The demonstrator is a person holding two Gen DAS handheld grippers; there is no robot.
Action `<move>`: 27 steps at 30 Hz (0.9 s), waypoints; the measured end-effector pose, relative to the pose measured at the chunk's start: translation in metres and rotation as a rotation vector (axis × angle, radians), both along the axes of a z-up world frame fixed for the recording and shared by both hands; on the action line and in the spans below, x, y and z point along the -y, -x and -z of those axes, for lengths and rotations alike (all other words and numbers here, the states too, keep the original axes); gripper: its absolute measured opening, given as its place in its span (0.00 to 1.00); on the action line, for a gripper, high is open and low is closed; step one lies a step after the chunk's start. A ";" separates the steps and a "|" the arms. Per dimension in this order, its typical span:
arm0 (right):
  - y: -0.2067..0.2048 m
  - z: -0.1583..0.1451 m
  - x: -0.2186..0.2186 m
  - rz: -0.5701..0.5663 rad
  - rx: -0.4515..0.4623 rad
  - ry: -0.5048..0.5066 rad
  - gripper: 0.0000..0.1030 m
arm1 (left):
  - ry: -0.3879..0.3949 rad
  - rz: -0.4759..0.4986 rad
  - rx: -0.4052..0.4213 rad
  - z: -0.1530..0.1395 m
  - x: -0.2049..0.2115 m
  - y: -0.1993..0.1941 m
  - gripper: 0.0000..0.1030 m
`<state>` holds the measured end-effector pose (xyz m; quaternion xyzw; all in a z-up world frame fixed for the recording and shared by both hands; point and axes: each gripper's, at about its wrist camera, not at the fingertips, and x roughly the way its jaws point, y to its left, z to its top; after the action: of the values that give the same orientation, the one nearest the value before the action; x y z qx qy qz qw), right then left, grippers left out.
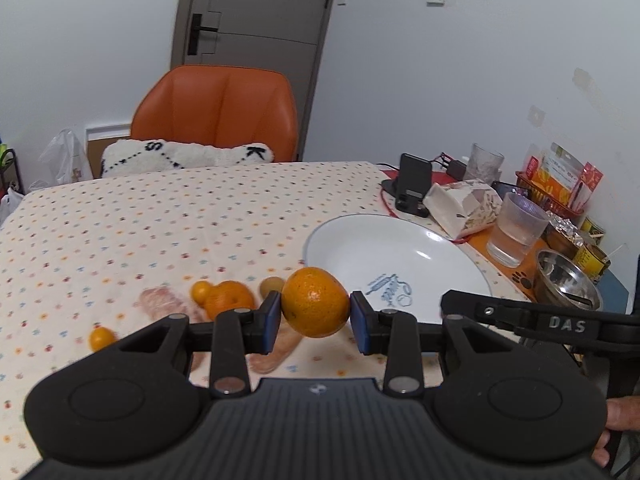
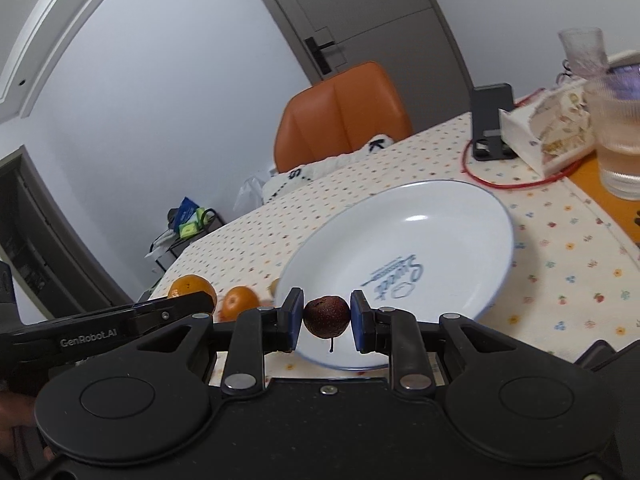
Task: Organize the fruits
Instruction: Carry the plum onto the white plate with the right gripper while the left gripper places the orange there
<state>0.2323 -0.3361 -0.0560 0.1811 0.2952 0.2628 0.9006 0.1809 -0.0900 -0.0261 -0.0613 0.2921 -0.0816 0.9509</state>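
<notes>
— Left claw (image 1: 315, 309) — what does it hold?
— It is clamped on an orange (image 1: 314, 302), pressed between the two blue pads (image 1: 273, 314), raised above the counter (image 1: 120, 224) just beside the left rim of the white plate (image 1: 352, 236).

— And the right claw (image 2: 327, 316)?
— It grips a small dark red-brown fruit (image 2: 326, 316) with the stem pointing down, over the near rim of the plate, which holds no fruit.

— Where are the other fruits?
— On the dotted cloth, left of the plate: a second orange (image 1: 230, 299), a small round one (image 1: 200, 291) touching it, another small one (image 1: 101, 338) nearer, and a brownish fruit (image 1: 270, 286) behind the pad.
</notes>
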 end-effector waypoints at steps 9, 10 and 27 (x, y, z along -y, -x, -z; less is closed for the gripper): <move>-0.013 0.011 0.021 0.055 -0.027 -0.015 0.28 | -0.016 0.052 -0.017 0.007 0.029 -0.021 0.34; -0.013 0.011 0.022 0.058 -0.023 -0.011 0.28 | -0.015 0.056 -0.021 0.008 0.031 -0.023 0.34; -0.005 0.011 0.026 0.045 -0.022 -0.010 0.43 | -0.014 0.044 -0.027 0.017 0.044 -0.032 0.41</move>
<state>0.2375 -0.3624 -0.0671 0.1950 0.2995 0.2417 0.9021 0.2124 -0.1345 -0.0426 -0.0493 0.3068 -0.0995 0.9453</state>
